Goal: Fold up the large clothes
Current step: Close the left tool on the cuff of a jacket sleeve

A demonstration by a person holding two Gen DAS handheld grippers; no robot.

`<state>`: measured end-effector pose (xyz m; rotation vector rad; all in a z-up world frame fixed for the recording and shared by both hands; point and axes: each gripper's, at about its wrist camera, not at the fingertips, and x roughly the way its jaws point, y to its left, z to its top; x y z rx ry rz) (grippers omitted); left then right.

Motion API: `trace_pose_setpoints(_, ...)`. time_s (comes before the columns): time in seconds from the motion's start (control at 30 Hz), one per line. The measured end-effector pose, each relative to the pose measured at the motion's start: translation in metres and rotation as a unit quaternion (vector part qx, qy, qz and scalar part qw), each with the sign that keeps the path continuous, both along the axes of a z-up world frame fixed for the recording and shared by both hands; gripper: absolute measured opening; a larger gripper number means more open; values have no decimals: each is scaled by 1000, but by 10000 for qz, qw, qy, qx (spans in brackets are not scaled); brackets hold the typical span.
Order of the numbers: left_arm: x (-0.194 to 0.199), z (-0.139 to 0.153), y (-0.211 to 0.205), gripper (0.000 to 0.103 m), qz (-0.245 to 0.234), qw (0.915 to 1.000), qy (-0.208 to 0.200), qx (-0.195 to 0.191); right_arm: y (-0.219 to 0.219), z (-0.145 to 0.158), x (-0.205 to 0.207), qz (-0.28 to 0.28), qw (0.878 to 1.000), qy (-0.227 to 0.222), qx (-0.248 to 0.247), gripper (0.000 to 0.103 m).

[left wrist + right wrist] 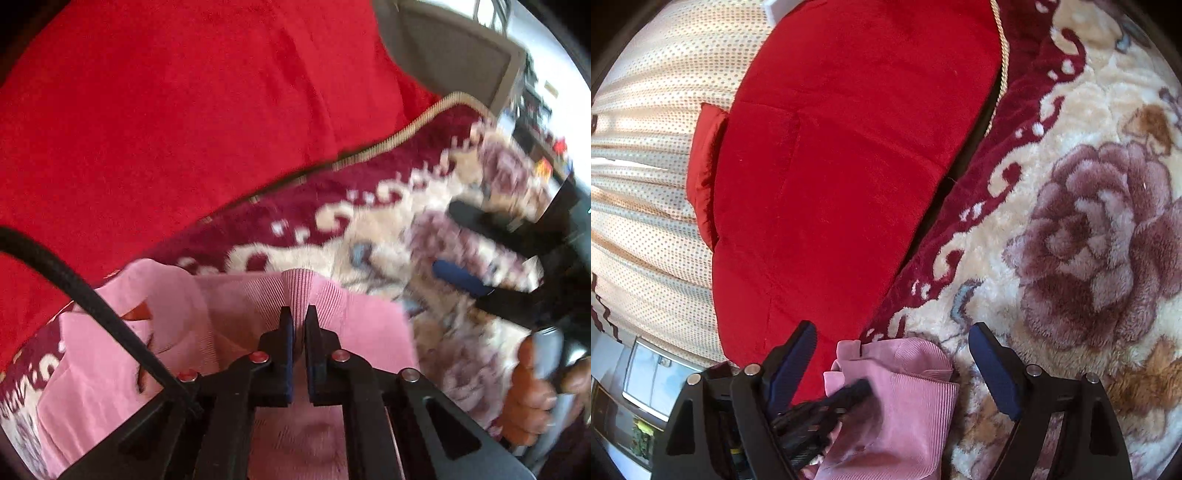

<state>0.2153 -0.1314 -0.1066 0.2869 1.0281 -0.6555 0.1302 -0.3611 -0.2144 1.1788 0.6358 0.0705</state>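
A pink ribbed garment (229, 314) lies bunched on a floral blanket. My left gripper (298, 314) is shut on a fold of the pink garment, which stands up between the fingertips. My right gripper (892, 332) is open and empty, its blue-padded fingers wide apart above the garment (908, 398). In the left wrist view the right gripper (458, 243) hovers at the right, blurred, with a hand (532, 391) on its handle. In the right wrist view the left gripper's fingers (849, 397) pinch the pink fabric from the lower left.
A cream and maroon floral blanket (1089, 229) covers the surface. A red blanket (849, 147) lies folded alongside it, with a dotted cream curtain (646, 184) behind. A black cable (74, 288) crosses the left wrist view. Furniture (454, 51) shows far back.
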Motion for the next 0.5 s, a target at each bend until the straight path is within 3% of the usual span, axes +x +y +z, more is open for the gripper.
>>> trace_pose_setpoints(0.13,-15,46,37,5,518,9969,-383,-449,5,7,0,101,9998,-111,-136,86)
trace_pose_setpoints(0.27,-44,91,120,5,1540,9803,-729,-1002,20,16,-1,378,9983,-233,-369,86)
trace_pose_setpoints(0.4,-93,93,203,5,2492,9592,-988,-894,47,28,-2,865,9924,-400,-772,86)
trace_pose_setpoints(0.5,-120,65,249,5,2986,9502,-702,-545,76,35,-4,1277,9845,-504,-1091,86)
